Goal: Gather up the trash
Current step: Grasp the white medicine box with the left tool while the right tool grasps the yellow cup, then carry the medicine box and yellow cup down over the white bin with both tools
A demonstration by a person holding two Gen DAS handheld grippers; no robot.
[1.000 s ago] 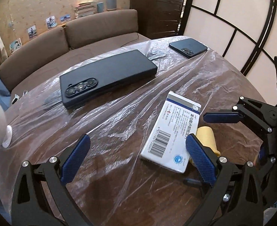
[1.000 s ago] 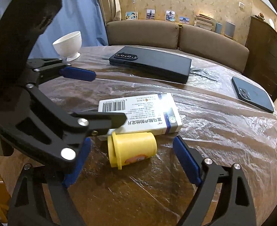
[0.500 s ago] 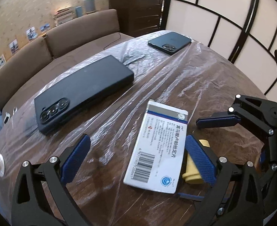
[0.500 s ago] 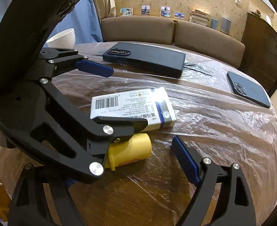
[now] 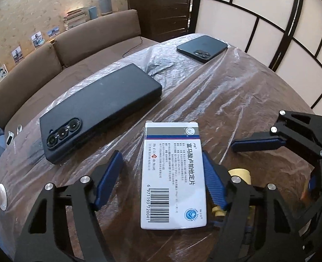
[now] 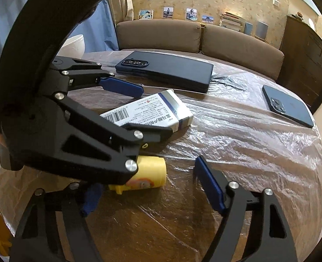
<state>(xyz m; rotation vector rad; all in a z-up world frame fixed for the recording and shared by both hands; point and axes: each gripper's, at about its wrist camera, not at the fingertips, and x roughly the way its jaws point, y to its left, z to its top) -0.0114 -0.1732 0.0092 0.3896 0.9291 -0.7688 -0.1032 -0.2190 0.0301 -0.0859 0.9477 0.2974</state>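
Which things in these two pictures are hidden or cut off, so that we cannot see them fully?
- Yellow bottle: in the right wrist view the left gripper's black frame covers its left end; in the left wrist view only bits show behind the left gripper's right finger.
- White bowl: mostly behind that same frame.
- Medicine box: small print too fine to read.

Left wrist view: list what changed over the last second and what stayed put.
The left gripper swung to straddle the white rectangular medicine box and its fingers are closing, one touching the box, the other still clear. The right gripper is closing around the yellow plastic bottle. The box, bottle, black folding phone and dark blue phone stayed put.
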